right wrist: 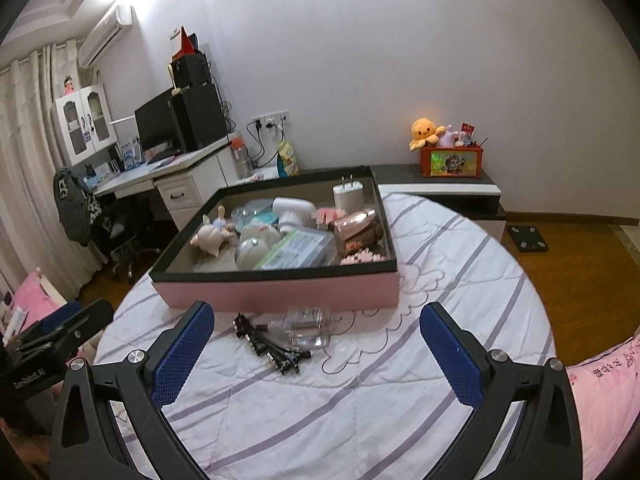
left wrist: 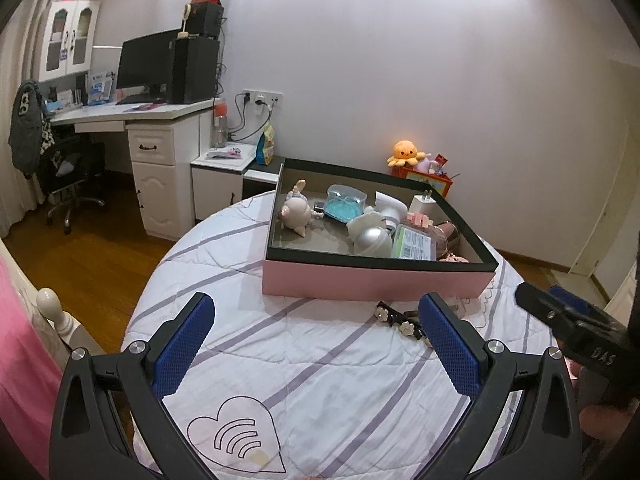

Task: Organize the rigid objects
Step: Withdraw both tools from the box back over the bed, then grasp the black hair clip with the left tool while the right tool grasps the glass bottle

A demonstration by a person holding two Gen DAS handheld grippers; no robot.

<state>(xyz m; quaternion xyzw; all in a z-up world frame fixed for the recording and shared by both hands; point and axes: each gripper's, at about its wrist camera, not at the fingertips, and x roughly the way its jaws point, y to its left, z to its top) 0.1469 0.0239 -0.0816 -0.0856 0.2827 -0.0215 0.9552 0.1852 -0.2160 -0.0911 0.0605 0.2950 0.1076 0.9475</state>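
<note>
A pink box with a black rim (left wrist: 376,280) (right wrist: 280,292) sits on the round quilted bed. It holds a pig figure (right wrist: 210,236), a silver ball (right wrist: 250,254), a white charger (right wrist: 348,194), a rose-gold bottle (right wrist: 358,230) and other small items. In front of the box lie a black flowered hair clip (right wrist: 268,346) (left wrist: 400,322) and a clear plastic item (right wrist: 304,328). My left gripper (left wrist: 316,352) is open and empty over the quilt. My right gripper (right wrist: 316,354) is open and empty, just short of the clip and clear item.
A white desk (left wrist: 160,120) with monitor and an office chair (left wrist: 68,172) stand at the left. A low cabinet (right wrist: 440,192) with a red toy box (right wrist: 450,162) is behind the bed. Wooden floor surrounds the bed. A pink pillow (right wrist: 600,392) lies at right.
</note>
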